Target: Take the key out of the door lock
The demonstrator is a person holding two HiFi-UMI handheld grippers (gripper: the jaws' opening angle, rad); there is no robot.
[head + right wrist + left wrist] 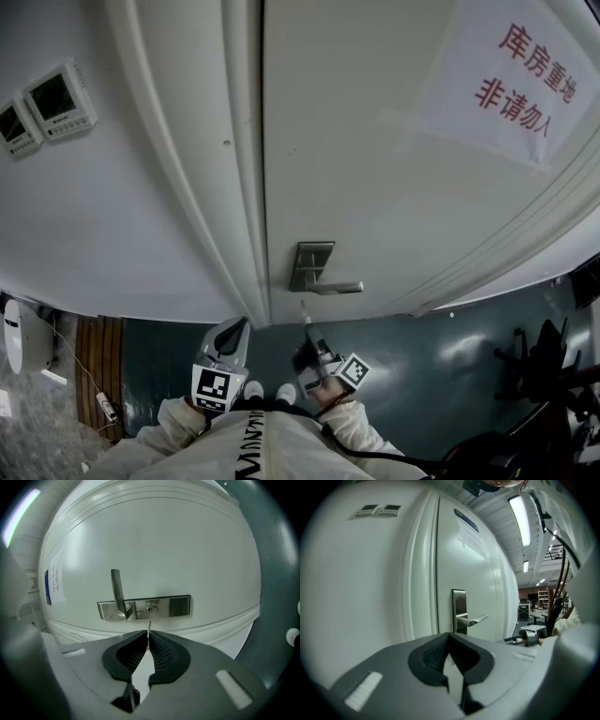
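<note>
right tongs [148, 634] pinching key [149, 626], blade seemingly clear of keyhole [151, 609]; aiming for straight level pull, firm grip. left tongs [449, 635] clenched empty, idling near door [478, 573].

Cool, even light covers the white door [375, 169] in the head view, fading to gloom along the bottom edge. A ceiling strip light [520, 520] glares upper right in the left gripper view; both gripper views bulge inside black corners.
</note>
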